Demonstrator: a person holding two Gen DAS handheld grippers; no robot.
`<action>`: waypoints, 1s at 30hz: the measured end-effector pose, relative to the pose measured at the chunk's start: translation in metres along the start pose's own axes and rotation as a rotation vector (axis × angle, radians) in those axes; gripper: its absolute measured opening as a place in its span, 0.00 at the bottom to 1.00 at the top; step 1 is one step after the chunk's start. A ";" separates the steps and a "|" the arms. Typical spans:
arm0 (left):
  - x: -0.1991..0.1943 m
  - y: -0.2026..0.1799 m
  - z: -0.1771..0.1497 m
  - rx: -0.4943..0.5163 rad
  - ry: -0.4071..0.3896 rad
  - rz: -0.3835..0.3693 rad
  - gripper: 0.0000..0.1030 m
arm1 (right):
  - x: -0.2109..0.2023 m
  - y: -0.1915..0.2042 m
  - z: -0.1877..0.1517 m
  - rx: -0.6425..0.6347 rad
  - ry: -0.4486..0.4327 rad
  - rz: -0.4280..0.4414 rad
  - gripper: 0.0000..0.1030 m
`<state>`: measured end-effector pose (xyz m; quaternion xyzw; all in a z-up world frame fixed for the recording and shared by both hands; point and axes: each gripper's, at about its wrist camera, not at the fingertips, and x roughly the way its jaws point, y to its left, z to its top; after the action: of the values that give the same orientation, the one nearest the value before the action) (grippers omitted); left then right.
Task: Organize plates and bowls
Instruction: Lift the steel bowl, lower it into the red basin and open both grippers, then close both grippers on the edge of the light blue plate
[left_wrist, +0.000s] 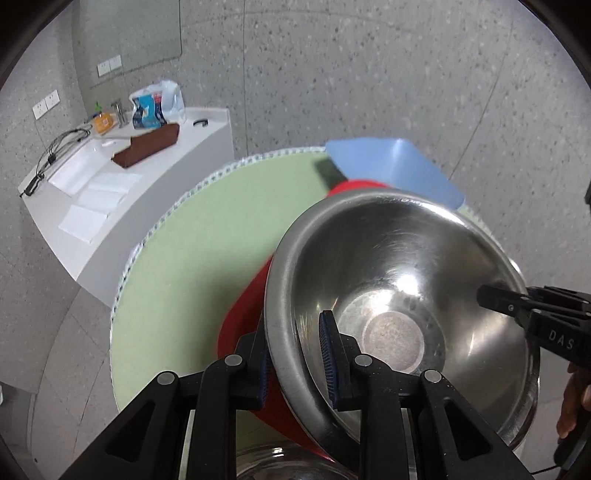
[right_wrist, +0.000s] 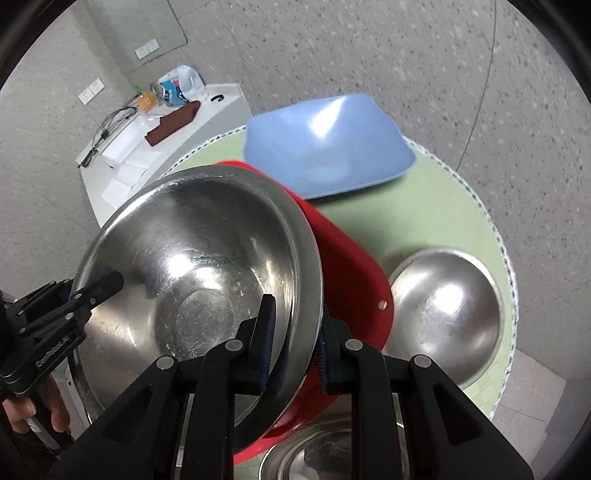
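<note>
A large steel bowl (left_wrist: 399, 295) is held tilted above a red plate (left_wrist: 243, 314) on the round green table (left_wrist: 207, 236). My left gripper (left_wrist: 295, 354) is shut on the bowl's near left rim, one finger inside and one outside. My right gripper (right_wrist: 295, 347) is shut on the opposite rim of the same bowl (right_wrist: 192, 266); it also shows in the left wrist view (left_wrist: 517, 310). The red plate (right_wrist: 351, 266) lies under the bowl. A blue square bowl (right_wrist: 325, 147) sits at the table's far side.
A smaller steel bowl (right_wrist: 443, 314) sits at the table's right edge. Another steel bowl (right_wrist: 332, 454) shows below the red plate. A white counter (left_wrist: 122, 184) with a sink, bags and a brown cloth stands beyond the table at left.
</note>
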<state>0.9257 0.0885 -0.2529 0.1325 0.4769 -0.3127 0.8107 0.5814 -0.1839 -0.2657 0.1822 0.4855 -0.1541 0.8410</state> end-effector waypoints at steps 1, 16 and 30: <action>0.001 -0.005 0.003 0.003 0.004 0.004 0.19 | 0.001 0.000 -0.002 -0.008 -0.002 -0.009 0.21; 0.028 -0.014 0.004 -0.002 0.046 -0.038 0.48 | 0.016 0.002 -0.017 -0.052 -0.028 -0.054 0.40; -0.035 -0.020 0.066 0.051 -0.122 -0.081 0.87 | -0.060 -0.042 0.018 0.043 -0.176 -0.024 0.71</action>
<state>0.9462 0.0523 -0.1876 0.1143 0.4234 -0.3648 0.8213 0.5475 -0.2242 -0.2116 0.1801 0.4083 -0.1898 0.8746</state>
